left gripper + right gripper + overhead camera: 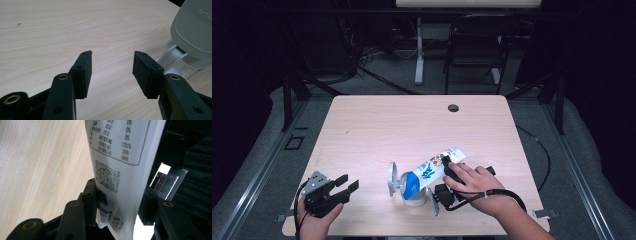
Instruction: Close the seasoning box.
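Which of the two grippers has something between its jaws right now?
The right gripper: its jaws clamp the end of the blue-and-white pouch. The left gripper stands open over bare table.

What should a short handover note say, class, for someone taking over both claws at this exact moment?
Right claw: shut on the bottom end of the pouch, which is tilted mouth-down into the clear container.
Left claw: open, holding nothing, resting at the table's near left edge.
Container's grey lid is flipped open.
Done: pouch lifted and tipped.
Left: probably finish emptying, set the pouch down, close the lid.
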